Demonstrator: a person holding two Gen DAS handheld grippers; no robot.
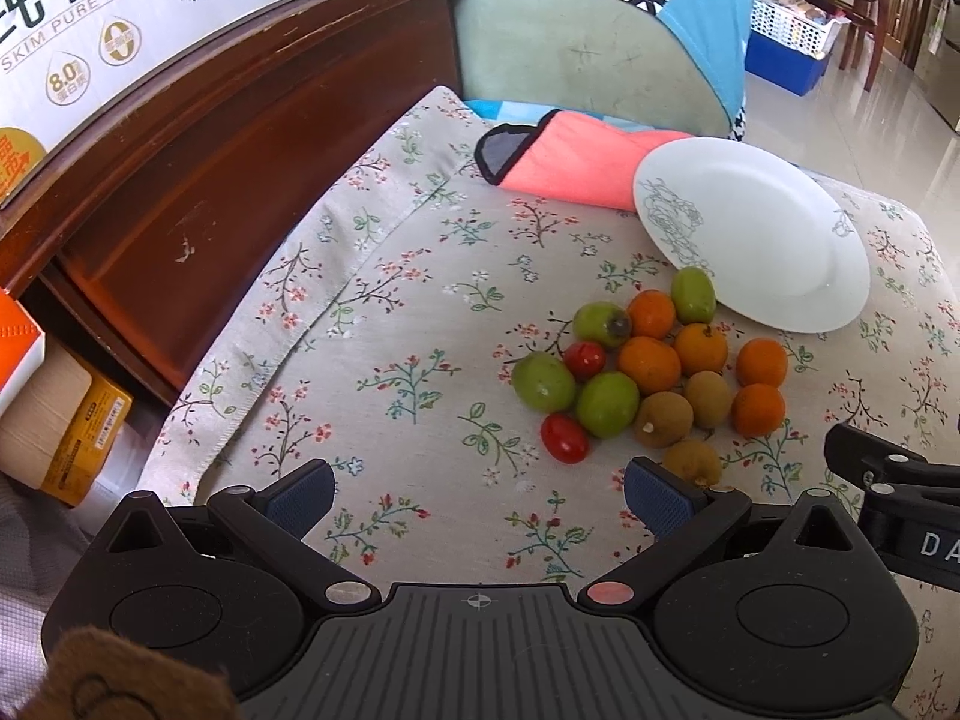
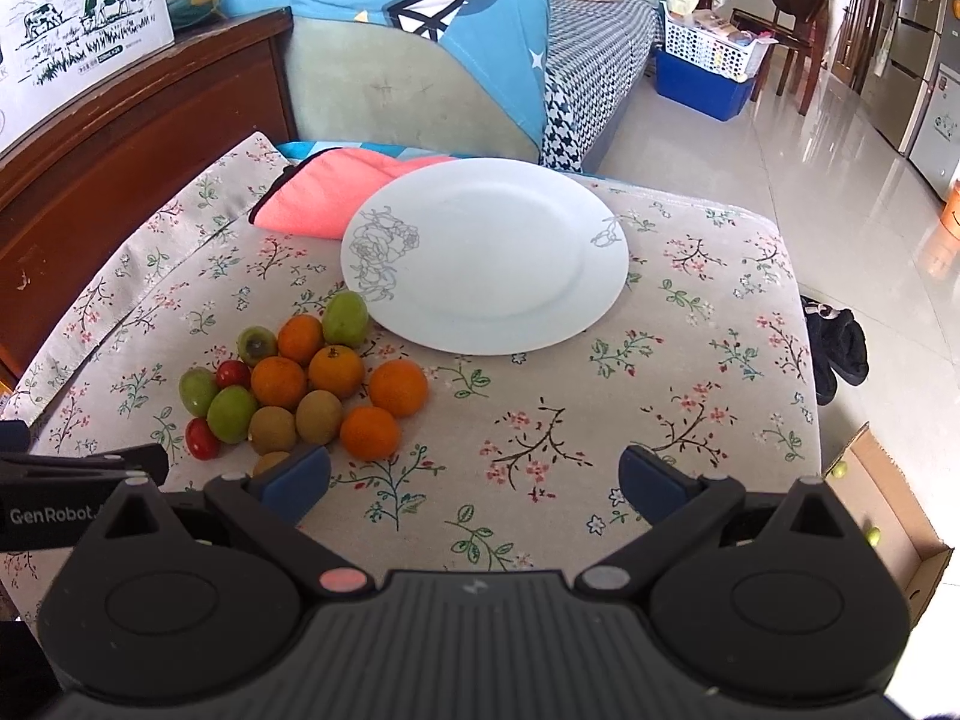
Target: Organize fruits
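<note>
A pile of small fruits (image 1: 651, 372) (image 2: 303, 387) lies on the floral tablecloth: several oranges (image 2: 398, 387), green fruits (image 1: 543, 381), brown fruits (image 1: 663, 420) and two red cherry tomatoes (image 1: 564, 438). An empty white plate (image 1: 756, 234) (image 2: 486, 255) sits just behind and right of the pile. My left gripper (image 1: 480, 489) hovers open in front of the pile, its right fingertip close to a brown fruit (image 1: 693, 462). My right gripper (image 2: 474, 474) is open, to the right of the pile and in front of the plate. Both hold nothing.
A pink padded mitt (image 1: 570, 162) (image 2: 324, 195) lies behind the plate. A dark wooden cabinet (image 1: 210, 180) with a milk carton box (image 1: 90, 30) flanks the left. A sofa (image 2: 420, 78) stands behind. The table edge (image 2: 807, 360) drops off on the right, above a cardboard box (image 2: 888, 516).
</note>
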